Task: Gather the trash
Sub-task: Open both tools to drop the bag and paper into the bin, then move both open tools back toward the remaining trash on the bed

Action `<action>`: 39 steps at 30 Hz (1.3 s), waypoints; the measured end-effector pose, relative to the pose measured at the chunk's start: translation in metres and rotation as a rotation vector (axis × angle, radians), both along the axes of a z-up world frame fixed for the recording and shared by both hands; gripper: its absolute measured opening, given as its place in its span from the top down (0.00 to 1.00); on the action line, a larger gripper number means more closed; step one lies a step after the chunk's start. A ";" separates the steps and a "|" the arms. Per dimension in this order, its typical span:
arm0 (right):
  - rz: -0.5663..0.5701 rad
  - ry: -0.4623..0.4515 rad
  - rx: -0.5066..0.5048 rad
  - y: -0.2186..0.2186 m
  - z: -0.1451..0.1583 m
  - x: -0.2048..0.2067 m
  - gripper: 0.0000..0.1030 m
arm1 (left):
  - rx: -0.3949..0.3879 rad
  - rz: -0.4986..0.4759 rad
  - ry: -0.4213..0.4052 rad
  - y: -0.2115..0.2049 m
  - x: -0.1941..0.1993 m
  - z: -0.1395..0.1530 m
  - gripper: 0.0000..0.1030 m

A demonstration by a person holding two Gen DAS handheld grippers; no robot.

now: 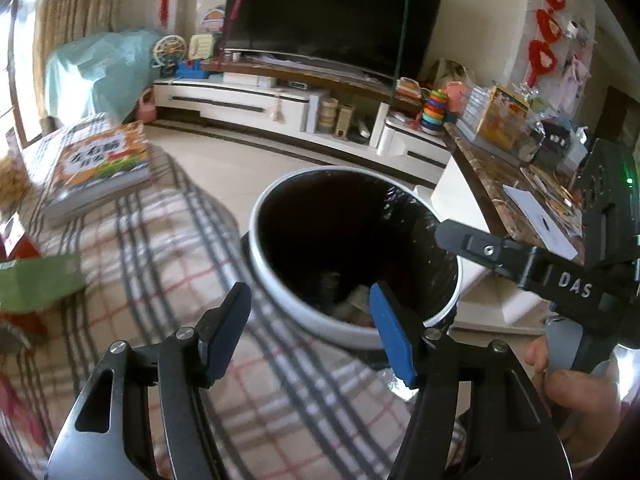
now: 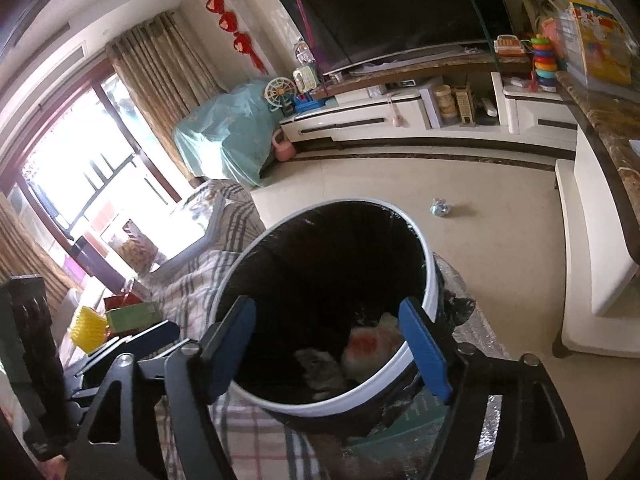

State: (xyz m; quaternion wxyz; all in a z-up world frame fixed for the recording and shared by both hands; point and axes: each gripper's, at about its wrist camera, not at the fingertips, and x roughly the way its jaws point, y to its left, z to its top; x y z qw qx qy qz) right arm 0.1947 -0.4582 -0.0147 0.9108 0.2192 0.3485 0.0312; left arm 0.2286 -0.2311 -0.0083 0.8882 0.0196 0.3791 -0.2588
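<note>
A round trash bin with a white rim (image 1: pixel 280 300) and black liner stands on the floor beside a plaid-covered surface; it also shows in the right wrist view (image 2: pixel 430 276). Crumpled trash (image 2: pixel 372 346) lies at its bottom. My left gripper (image 1: pixel 308 330) is open and empty, just above the bin's near rim. My right gripper (image 2: pixel 328 350) is open and empty, over the bin's mouth; it shows in the left wrist view (image 1: pixel 520 256) at the right. A small crumpled wad (image 2: pixel 440 207) lies on the floor beyond the bin.
A plaid cloth (image 1: pixel 160 260) carries a picture book (image 1: pixel 100 164) and a green box (image 1: pixel 36 284). A marble-topped table (image 1: pixel 500 184) with clutter is on the right. A TV stand (image 1: pixel 260 100) and TV (image 1: pixel 332 12) lie across the tiled floor.
</note>
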 end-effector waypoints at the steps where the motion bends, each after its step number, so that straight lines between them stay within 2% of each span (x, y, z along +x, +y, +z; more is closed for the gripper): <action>1: 0.002 -0.006 0.001 0.003 0.001 -0.003 0.21 | -0.001 0.010 0.001 0.004 -0.003 -0.001 0.38; 5: 0.026 -0.022 0.000 0.018 0.003 -0.010 0.18 | -0.006 0.053 0.008 0.025 -0.014 -0.006 0.38; 25: 0.213 -0.006 0.014 0.114 -0.005 -0.016 0.18 | -0.045 0.289 0.066 0.150 -0.052 -0.029 0.38; 39: 0.317 0.016 0.005 0.171 -0.016 -0.021 0.18 | -0.063 0.422 0.098 0.213 -0.065 -0.045 0.38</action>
